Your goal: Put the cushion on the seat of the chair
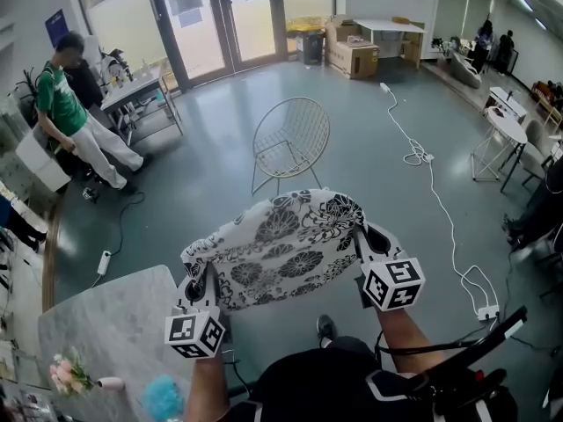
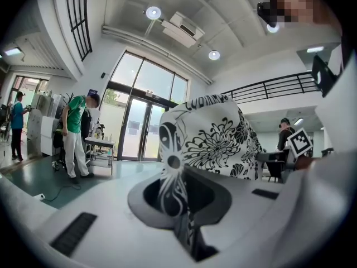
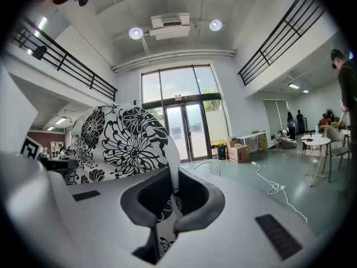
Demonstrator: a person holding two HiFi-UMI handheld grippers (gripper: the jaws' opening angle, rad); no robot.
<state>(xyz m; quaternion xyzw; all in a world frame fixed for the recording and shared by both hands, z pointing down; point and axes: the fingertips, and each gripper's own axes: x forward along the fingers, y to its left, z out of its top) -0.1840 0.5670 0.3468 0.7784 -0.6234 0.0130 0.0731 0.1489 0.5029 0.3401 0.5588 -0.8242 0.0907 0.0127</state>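
Your left gripper (image 1: 203, 281) and right gripper (image 1: 364, 236) have fingers clamped on the floral cushion's (image 1: 280, 246) ends, its length crosswise; the wire chair (image 1: 291, 141) stands ahead, well apart

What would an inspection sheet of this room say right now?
Surface: smooth grey-green floor.
Job's things: floral cushion held in the air; wire chair ahead, seat empty.
Clutter: cardboard boxes by the far wall; flowers on a marble table.
Grippers: left gripper and right gripper both shut on the cushion's edges.
Cables: white cable trailing at right; power strip at left.
Surroundings: glass doors; person in a green shirt.
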